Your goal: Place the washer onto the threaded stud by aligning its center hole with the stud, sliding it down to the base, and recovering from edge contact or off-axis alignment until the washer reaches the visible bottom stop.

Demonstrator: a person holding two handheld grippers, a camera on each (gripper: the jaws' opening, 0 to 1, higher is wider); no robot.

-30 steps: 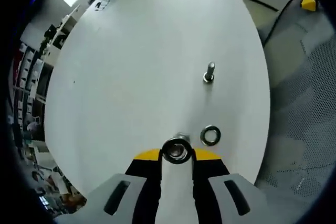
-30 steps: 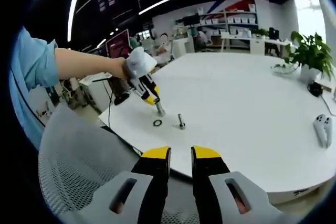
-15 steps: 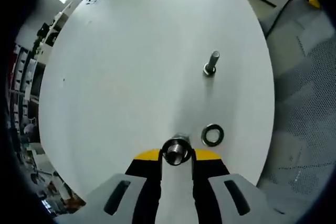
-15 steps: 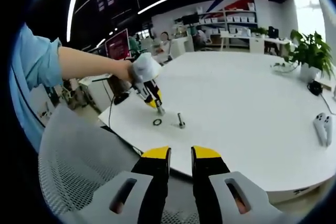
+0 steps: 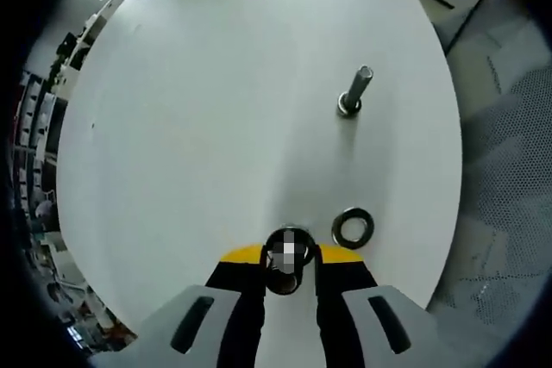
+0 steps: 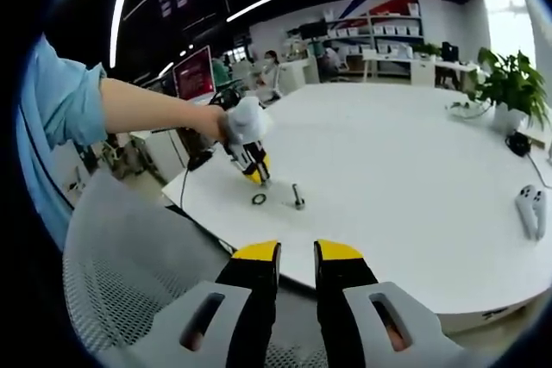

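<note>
I am partway through the carry: my left tool [image 5: 289,258] pinches a washer [image 5: 288,247] between its yellow-tipped jaws, a dark metal ring seen nearly face-on, partly blurred at its middle. The threaded stud [image 5: 354,92] stands upright on the counter [image 5: 198,109], well ahead and to the right in the left gripper view; it is a short grey metal post with a wider collar at its foot. A second ring [image 5: 353,227], flat and dark, lies on the counter just beside the tool's tip. The counter is smooth, white and rounded at its edge.

Next, I judge, the washer must travel over the stud's top, be levelled, and have its hole centred before descending.

My right tool [image 6: 296,258] hangs back off the counter's edge, jaws a little apart and holding nothing, above a grey perforated chair [image 6: 121,282].
</note>
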